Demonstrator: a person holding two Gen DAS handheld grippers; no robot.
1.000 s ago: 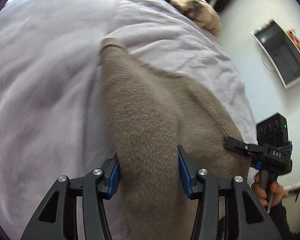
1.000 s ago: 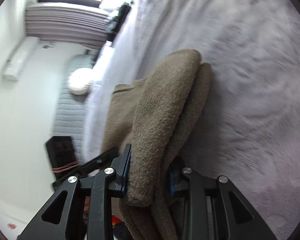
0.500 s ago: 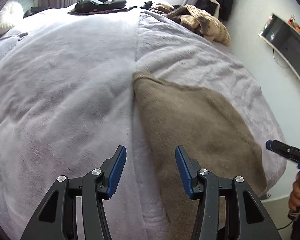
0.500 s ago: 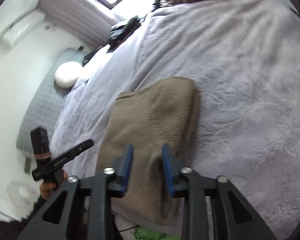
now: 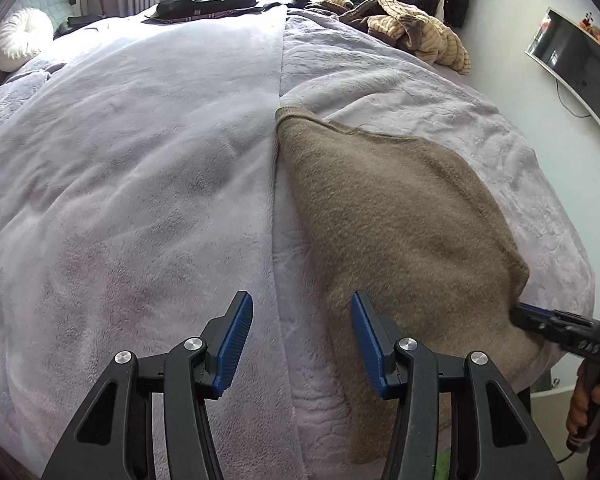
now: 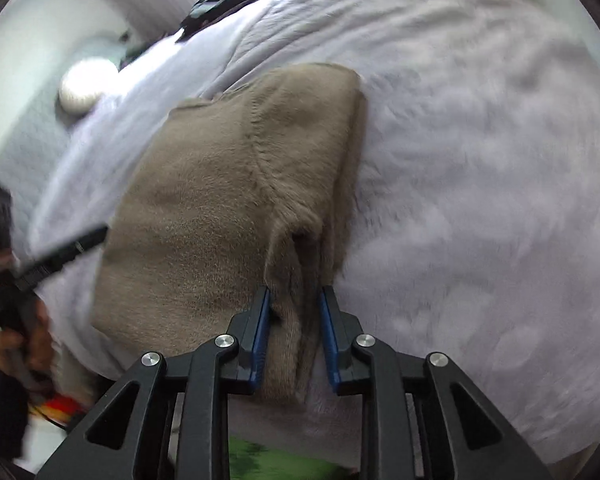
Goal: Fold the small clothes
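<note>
On the lavender bed blanket (image 5: 140, 184) our folded taupe sweater (image 5: 388, 216) lies near the edge. Our right tool (image 6: 294, 304) pinches its bunched corner; our left tool (image 5: 302, 334) hangs spread, empty. Lettering on the right tool is unreadable.

One second ago both grippers clamped the taupe knit garment (image 5: 388, 216) above the bed. The left gripper (image 5: 302, 340) has since released it; its jaws now stand apart with nothing between them. The garment now lies flat on the lilac blanket (image 5: 140, 184). The right gripper (image 6: 294, 334), parted half a second ago, again brackets the garment's near corner.
</note>
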